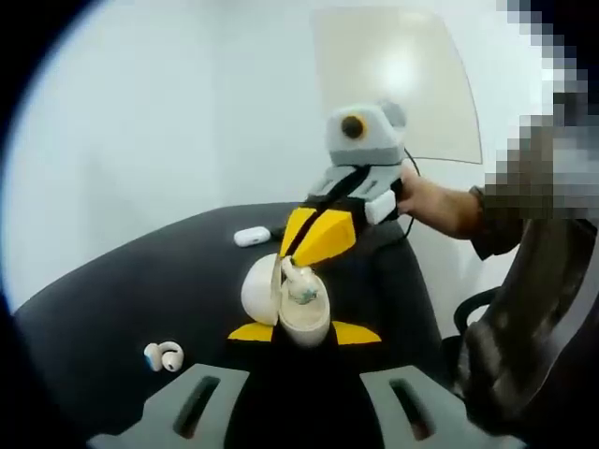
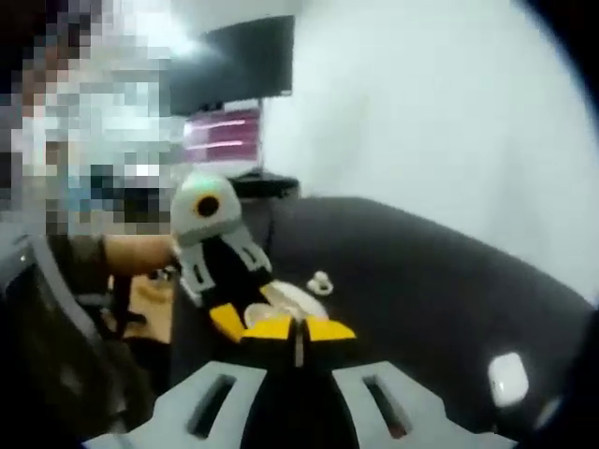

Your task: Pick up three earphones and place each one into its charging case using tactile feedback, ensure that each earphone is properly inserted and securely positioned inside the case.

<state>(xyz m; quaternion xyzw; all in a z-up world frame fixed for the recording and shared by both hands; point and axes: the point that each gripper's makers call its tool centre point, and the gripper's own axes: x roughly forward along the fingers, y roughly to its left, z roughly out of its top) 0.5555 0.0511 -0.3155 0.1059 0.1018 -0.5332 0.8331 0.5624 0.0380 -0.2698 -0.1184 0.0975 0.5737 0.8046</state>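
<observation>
Your left gripper (image 1: 304,332) clamps the open white charging case (image 1: 285,304) at lower centre; your right gripper (image 1: 314,241) presses an earphone (image 1: 301,283) into it. Another earbud (image 1: 164,355) lies lower left on the black table (image 1: 122,290); a closed case (image 1: 251,237) behind, white wall beyond.

Right gripper view: your right gripper (image 2: 298,329) has its yellow tips nearly together at centre, the left gripper (image 2: 245,323) alongside on the case (image 2: 290,301); monitor (image 2: 234,61) upper left.
</observation>
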